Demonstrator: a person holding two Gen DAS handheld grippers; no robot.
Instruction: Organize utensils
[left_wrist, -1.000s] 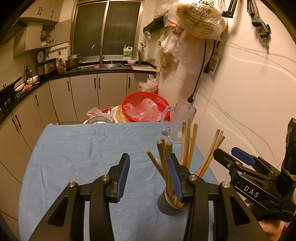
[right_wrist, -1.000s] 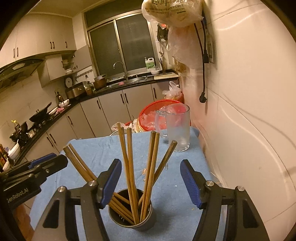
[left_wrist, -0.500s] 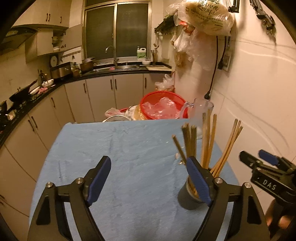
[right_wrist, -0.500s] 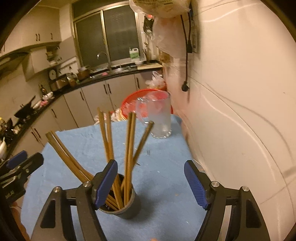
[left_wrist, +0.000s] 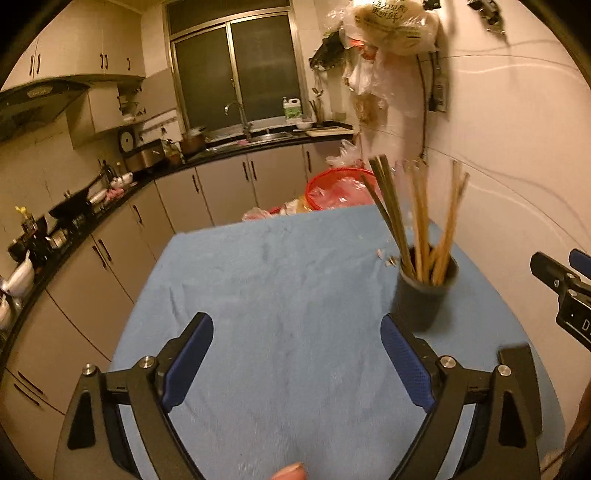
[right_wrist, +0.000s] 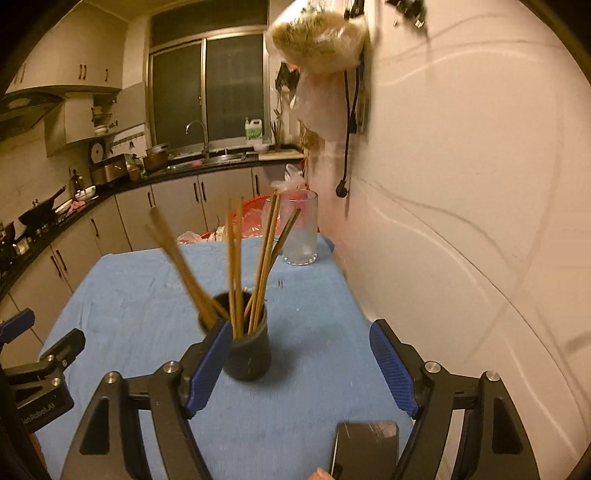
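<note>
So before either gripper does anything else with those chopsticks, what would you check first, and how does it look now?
1. Dark cup upright on the blue cloth: ok.
2. Chopsticks all standing in the cup: ok.
3. Left gripper empty, jaws opening: ok.
4. Right gripper empty and open, cup just off its left pad: ok.
5. Glass mug standing apart from the cup: ok.
6. Small bits on the cloth near the cup, what they are: cannot tell.

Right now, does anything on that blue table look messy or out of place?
Only small things: a few pale scraps lie on the blue cloth beside the dark cup, and the chopsticks in it splay unevenly.
</note>
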